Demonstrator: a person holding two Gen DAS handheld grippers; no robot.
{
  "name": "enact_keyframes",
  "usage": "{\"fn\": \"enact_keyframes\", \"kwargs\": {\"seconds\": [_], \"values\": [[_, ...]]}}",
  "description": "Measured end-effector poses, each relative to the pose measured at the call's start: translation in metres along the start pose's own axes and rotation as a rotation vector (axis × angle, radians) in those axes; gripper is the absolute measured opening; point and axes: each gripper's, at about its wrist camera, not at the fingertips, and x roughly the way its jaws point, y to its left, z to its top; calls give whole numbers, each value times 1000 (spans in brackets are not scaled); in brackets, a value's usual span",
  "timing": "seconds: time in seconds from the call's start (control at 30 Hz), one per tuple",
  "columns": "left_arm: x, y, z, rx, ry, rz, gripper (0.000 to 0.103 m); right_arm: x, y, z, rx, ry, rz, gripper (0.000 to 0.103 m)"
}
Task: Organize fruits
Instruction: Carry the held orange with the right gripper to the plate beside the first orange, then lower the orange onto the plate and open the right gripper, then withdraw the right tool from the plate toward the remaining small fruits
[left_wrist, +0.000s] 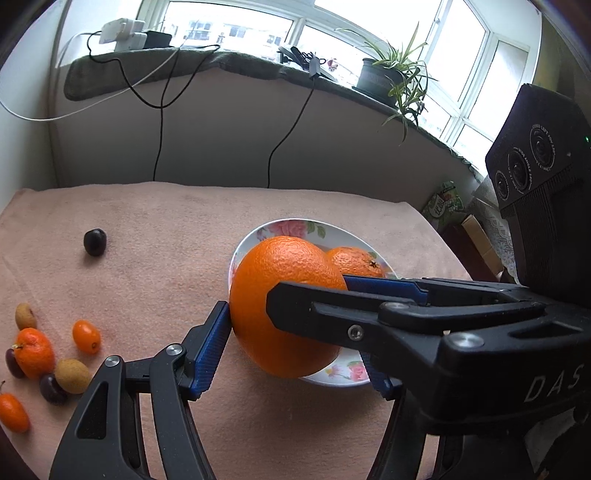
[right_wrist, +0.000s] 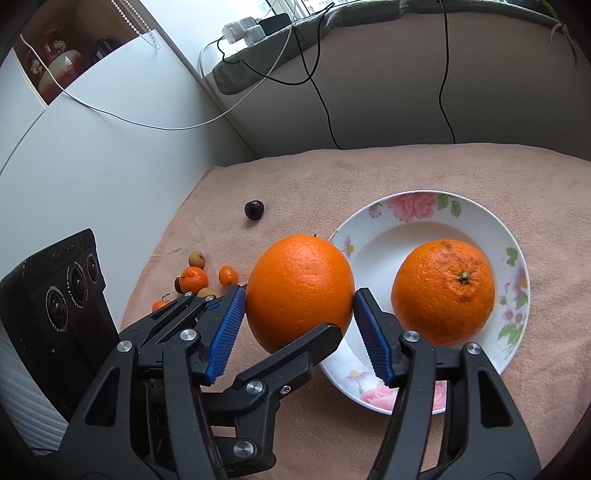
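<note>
Both grippers are on 1 big orange (right_wrist: 300, 291) here, carried just above the pink cloth (left_wrist: 155, 236) at the near-left rim of the floral plate (right_wrist: 517, 280). The right gripper (right_wrist: 299, 321) has its blue pads on the fruit's left and right flanks, jaws about half spread. The left gripper (left_wrist: 288, 314) comes in across it, 1 pad on the near-left side and the other finger over the far side, jaws wide on that broad fruit. Why 2 grips? My read: the orange is heavy and round, so crossed holds stop it rolling out. A second orange (right_wrist: 443, 291) already sits on the plate's right half, leaving the left half free. The small fruits (left_wrist: 55, 354) wait clustered far left, with a dark one (left_wrist: 95, 242) lying apart.
</note>
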Motion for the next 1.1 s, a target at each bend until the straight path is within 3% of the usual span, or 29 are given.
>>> {"fn": "enact_keyframes", "kwargs": {"seconds": [0.3, 0.4, 0.87, 0.97, 1.1], "values": [[13, -8, -6, 15, 47, -13, 65, -15, 6, 2, -80, -29, -38, 48], [14, -11, -6, 19, 53, -22, 65, -17, 4, 2, -71, -38, -41, 48], [8, -11, -11, 23, 40, -17, 65, -42, -23, 7, 2, -107, -75, 49], [5, -11, -13, 26, 37, -13, 65, -47, -27, 5, 19, -126, -79, 60], [3, -9, -17, 27, 39, 1, 65, -52, -28, 3, 19, -138, -79, 62]]}}
